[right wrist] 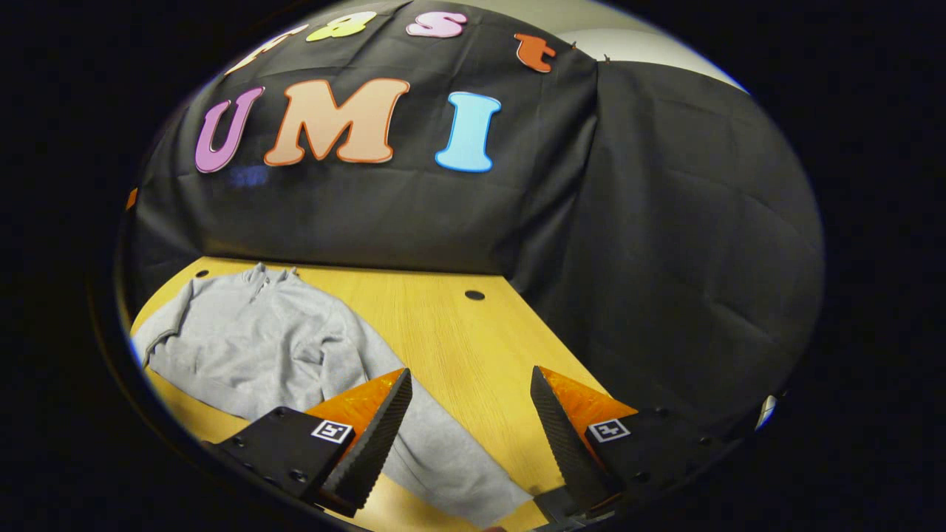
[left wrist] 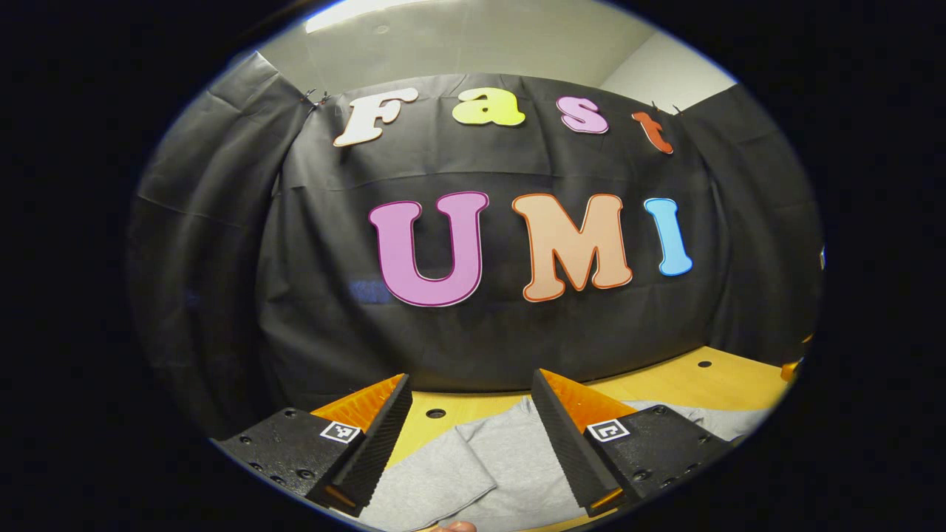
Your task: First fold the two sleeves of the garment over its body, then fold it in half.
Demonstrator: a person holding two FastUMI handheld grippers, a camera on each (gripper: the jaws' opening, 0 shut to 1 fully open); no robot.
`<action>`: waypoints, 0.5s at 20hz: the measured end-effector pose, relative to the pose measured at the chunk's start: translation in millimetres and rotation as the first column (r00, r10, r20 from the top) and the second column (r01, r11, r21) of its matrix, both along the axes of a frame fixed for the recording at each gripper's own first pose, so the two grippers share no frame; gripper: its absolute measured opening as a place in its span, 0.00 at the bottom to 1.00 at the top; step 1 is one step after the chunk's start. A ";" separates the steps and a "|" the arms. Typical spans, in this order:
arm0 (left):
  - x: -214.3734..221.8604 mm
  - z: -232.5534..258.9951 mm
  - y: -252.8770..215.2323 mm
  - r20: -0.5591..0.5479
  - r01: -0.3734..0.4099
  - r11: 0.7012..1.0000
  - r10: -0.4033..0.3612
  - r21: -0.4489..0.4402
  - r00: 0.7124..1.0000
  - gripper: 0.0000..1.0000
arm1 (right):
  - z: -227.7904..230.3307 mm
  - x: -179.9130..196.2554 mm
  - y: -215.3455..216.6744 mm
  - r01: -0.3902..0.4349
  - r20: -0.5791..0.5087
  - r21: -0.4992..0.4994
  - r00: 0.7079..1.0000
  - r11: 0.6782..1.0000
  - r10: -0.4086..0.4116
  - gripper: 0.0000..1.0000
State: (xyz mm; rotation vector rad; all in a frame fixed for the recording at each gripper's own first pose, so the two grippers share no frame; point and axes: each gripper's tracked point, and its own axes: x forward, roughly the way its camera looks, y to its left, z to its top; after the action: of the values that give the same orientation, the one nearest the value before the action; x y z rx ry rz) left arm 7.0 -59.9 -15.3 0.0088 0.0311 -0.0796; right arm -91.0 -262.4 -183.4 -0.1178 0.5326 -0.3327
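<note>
A grey long-sleeved garment (right wrist: 259,332) lies flat on the wooden table (right wrist: 458,332), collar toward the back wall. One sleeve (right wrist: 436,451) stretches out toward the near right and runs under my right gripper (right wrist: 471,399), which hangs open above it with nothing between its fingers. In the left gripper view the grey garment (left wrist: 488,465) lies below my left gripper (left wrist: 471,403), with a sleeve (left wrist: 429,484) angled toward the near left. That gripper is open too and holds nothing.
The black cloth wall (right wrist: 665,222) closes the table at the back and on the right. Round holes (right wrist: 474,295) dot the tabletop. Bare wood shows to the right of the garment (right wrist: 473,347). A fingertip (left wrist: 454,526) peeks in at the bottom of the left gripper view.
</note>
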 end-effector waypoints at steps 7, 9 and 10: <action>-1.0 0.6 -20.2 -0.003 0.022 1.000 -0.022 0.011 1.000 0.94 | -69.6 -46.0 -16.7 0.024 -0.216 0.086 0.976 0.996 -0.004 1.00; -0.2 1.3 -21.7 -0.001 0.019 1.000 -0.019 0.010 1.000 0.96 | -86.5 -58.6 -19.6 0.024 -0.272 0.098 0.962 0.995 0.003 1.00; -0.2 1.7 -22.0 -0.003 0.016 1.000 -0.016 0.010 1.000 0.96 | -94.2 -64.2 -19.7 0.025 -0.300 0.107 0.954 0.994 0.009 1.00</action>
State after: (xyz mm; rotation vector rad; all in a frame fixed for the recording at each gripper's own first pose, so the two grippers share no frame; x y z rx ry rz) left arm 6.8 -81.9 -13.5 0.0190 0.0341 -0.0957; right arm -155.2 -282.2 -277.5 -0.0602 0.8521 -0.2941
